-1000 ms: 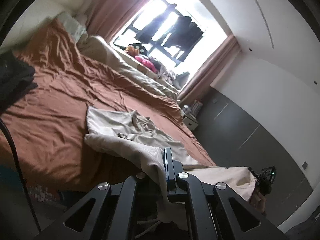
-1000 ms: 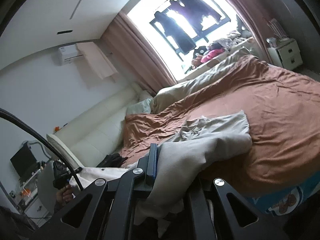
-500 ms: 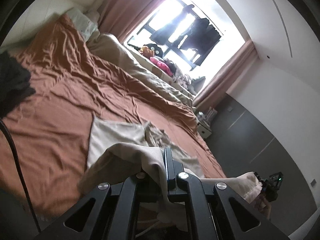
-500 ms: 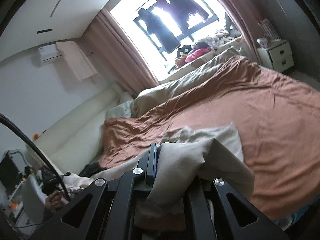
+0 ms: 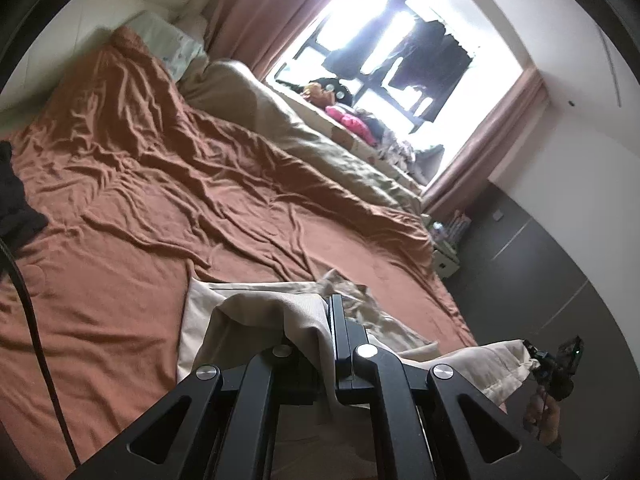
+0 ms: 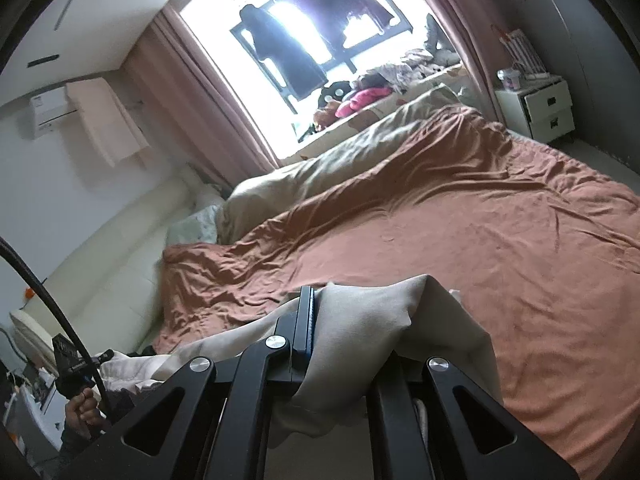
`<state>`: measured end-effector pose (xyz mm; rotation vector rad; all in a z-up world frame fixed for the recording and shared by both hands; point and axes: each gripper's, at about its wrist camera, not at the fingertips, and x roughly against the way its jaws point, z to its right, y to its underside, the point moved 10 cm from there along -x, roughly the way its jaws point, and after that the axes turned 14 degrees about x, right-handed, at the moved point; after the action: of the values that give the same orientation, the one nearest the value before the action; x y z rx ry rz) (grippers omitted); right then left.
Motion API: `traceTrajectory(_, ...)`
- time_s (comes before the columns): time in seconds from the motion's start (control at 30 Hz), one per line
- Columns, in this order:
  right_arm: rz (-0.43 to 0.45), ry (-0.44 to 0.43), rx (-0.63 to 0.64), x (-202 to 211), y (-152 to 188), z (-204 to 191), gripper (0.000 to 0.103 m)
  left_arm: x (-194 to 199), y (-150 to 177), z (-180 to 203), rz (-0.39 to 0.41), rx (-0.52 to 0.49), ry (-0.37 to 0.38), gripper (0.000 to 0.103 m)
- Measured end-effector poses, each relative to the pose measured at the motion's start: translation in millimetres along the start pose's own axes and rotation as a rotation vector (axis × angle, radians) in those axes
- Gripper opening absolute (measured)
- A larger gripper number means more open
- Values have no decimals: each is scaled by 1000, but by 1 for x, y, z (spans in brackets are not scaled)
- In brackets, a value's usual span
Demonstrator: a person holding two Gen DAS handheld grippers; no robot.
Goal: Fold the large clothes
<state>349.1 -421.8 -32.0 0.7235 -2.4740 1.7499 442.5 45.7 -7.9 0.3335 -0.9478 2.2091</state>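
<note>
A large beige garment (image 5: 260,312) lies partly on the rust-brown bedspread (image 5: 160,200), and its near edge is lifted and stretched between both grippers. My left gripper (image 5: 332,312) is shut on one corner of the cloth, which drapes over its left finger. My right gripper (image 6: 310,312) is shut on the other corner of the beige garment (image 6: 360,320), whose fabric hangs over its right finger. In the left wrist view, the right gripper (image 5: 554,364) shows at the far right, holding the cloth's end. The left gripper (image 6: 74,364) with a hand appears low left in the right wrist view.
A beige duvet (image 5: 312,136) lies bunched along the far side of the bed under a bright window (image 5: 392,60) with dark clothes hung in it. A black garment (image 5: 12,200) sits at the bed's left edge. A white nightstand (image 6: 536,108) stands by the dark wardrobe wall.
Both grippers have moved forward over the bed, carrying the garment's near edge over the part that lies flat. Less of the flat cloth shows now, and the bed fills more of each view.
</note>
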Motion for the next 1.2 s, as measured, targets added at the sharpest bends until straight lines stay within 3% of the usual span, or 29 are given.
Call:
traceTrajectory(0.5, -189, 27, -98, -94, 21, 15, 3, -133, 4, -82, -150, 43, -203, 5)
traceTrajectory(0.6, -244, 45, -109, -110, 23, 17, 8, -159, 11, -98, -207, 30, -267, 15)
traceTrajectory(0.63, -244, 48, -116, -114, 20, 19, 19, -165, 12, -101, -222, 25, -277, 25)
traceTrajectory(0.67, -231, 49, -122, -115, 15, 20, 52, -170, 12, -102, -230, 21, -275, 37)
traceTrajectory(0.73, -183, 51, -134, -113, 4, 22, 103, -175, 11, -100, -229, 15, -252, 54)
traceTrajectory(0.83, -172, 49, -144, -110, -5, 20, 103, -178, 10, -89, -235, -3, -216, 84)
traceTrajectory(0.9, -198, 51, -132, -110, -12, 10, 103, -177, 9, -80, -221, -37, -222, 85)
traceTrajectory(1.03, -231, 88, -13, -111, -24, -20, 103, -169, 1, -68, -164, -173, -312, 85)
traceTrajectory(1.2, -304, 86, 113, -131, -25, -63, 103, -176, 11, -59, -215, -233, -330, 85)
